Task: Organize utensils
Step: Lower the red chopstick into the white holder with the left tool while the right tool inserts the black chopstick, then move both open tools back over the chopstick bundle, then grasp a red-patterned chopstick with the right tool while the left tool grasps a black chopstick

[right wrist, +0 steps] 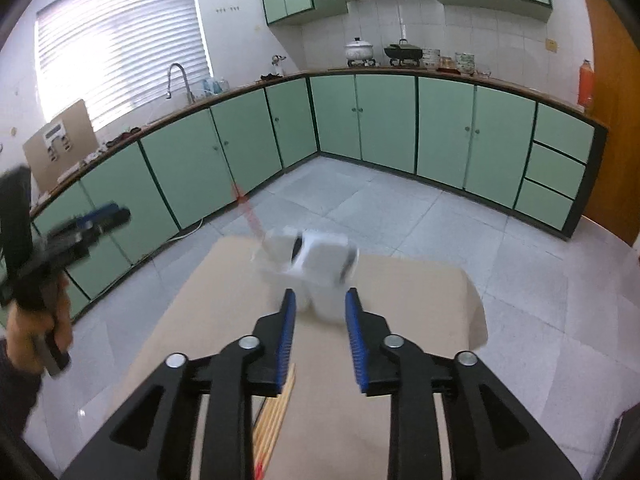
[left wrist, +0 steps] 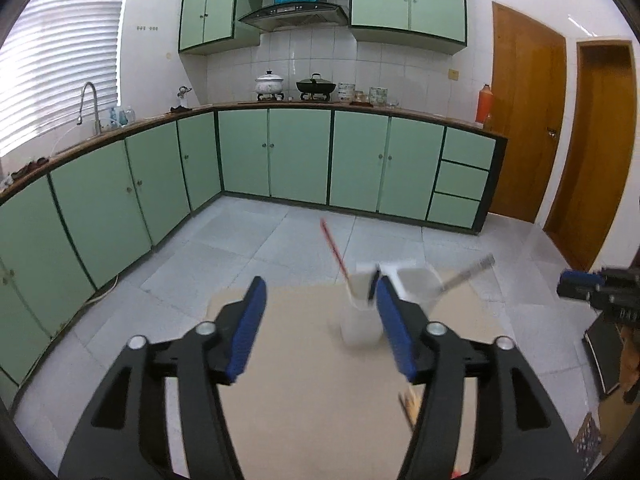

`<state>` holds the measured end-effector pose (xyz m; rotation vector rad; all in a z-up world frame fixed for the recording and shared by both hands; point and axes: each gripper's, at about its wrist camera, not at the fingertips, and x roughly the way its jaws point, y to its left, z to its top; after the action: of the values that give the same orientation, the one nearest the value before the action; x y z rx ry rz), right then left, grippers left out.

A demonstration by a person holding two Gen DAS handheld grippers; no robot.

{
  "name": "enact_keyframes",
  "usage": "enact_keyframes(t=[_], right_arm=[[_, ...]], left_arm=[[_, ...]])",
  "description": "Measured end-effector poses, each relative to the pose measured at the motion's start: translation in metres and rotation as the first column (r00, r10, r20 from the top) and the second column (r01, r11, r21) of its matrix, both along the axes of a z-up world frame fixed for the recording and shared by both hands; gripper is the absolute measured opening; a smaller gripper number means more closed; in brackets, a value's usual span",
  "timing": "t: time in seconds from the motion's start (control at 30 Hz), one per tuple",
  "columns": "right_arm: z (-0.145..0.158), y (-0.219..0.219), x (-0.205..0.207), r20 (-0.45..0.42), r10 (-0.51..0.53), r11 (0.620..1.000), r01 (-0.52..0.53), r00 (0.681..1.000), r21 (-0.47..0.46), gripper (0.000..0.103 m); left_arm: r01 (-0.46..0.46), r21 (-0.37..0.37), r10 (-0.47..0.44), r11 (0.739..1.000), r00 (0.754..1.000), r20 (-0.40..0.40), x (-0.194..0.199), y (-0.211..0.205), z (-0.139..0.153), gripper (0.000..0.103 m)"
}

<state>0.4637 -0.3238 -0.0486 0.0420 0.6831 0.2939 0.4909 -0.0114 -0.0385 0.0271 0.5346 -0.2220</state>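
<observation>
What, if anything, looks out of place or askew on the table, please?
Nothing looks spilled or broken. The white utensil holder stands upright on the table, with a red stick and a metal utensil leaning out at opposite slants. A bundle of chopsticks lies loose near the front, not yet sorted.

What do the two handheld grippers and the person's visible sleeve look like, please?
Both the left gripper and the right gripper have black angular plastic linkages, silver round pivot pins and ribbed blue finger pads. The person's sleeve is dark.
</observation>
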Motion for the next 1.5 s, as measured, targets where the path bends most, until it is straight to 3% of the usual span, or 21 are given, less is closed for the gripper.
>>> enact_keyframes(t=[0.2, 0.3, 0.4, 0.47, 0.57, 0.8, 0.93, 1.0, 1.33, 1.5], right_arm=[[-0.128, 0.034, -0.121, -0.04, -0.012, 0.998, 0.01, 0.999, -0.057, 0.03], [-0.179, 0.055, -0.159, -0.088, 0.012, 0.995, -0.02, 0.996, -0.093, 0.029], [-0.204, 0.074, -0.179, -0.108, 0.036, 0.991, -0.05, 0.994, -0.127, 0.029], [-0.211, 0.084, -0.183, -0.106, 0.05, 0.986, -0.066, 0.993, -0.15, 0.029], [-0.215, 0.093, -0.18, -0.078, 0.062, 0.982, -0.075, 0.995, -0.174, 0.029], [-0.216, 0.094, -0.163, -0.063, 0.063, 0.986, -0.072, 0.996, -0.149, 0.029], [-0.216, 0.081, -0.162, -0.07, 0.054, 0.991, -0.063, 0.996, -0.122, 0.011], [-0.216, 0.075, -0.162, -0.072, 0.046, 0.992, -0.054, 0.996, -0.115, 0.007], [-0.217, 0.025, -0.161, -0.088, -0.062, 0.997, 0.057, 0.994, -0.061, 0.006], [-0.217, 0.024, -0.159, -0.089, -0.064, 0.997, 0.06, 0.994, -0.049, 0.006]], left_arm=[[-0.004, -0.016, 0.003, 1.0, 0.998, -0.063, -0.093, 0.018, -0.076, 0.064], [-0.024, -0.043, 0.019, 0.999, 0.995, -0.099, -0.129, 0.025, -0.115, 0.064], [-0.009, -0.035, 0.004, 0.999, 0.991, -0.131, -0.157, 0.019, -0.147, 0.064], [-0.005, -0.014, 0.003, 1.0, 0.99, -0.143, -0.171, 0.015, -0.164, 0.064], [-0.012, -0.046, 0.003, 0.999, 0.983, -0.183, -0.178, 0.015, -0.182, 0.064], [0.03, -0.036, -0.037, 0.999, 0.977, -0.208, -0.188, 0.001, -0.204, 0.064], [0.069, -0.028, -0.073, 0.997, 0.972, -0.224, -0.193, -0.012, -0.217, 0.064], [0.088, -0.014, -0.089, 0.996, 0.969, -0.231, -0.194, -0.021, -0.224, 0.064], [0.16, 0.027, -0.146, 0.987, 0.951, -0.273, -0.188, -0.071, -0.247, 0.063], [0.175, 0.065, -0.152, 0.983, 0.953, -0.261, -0.184, -0.089, -0.251, 0.063]])
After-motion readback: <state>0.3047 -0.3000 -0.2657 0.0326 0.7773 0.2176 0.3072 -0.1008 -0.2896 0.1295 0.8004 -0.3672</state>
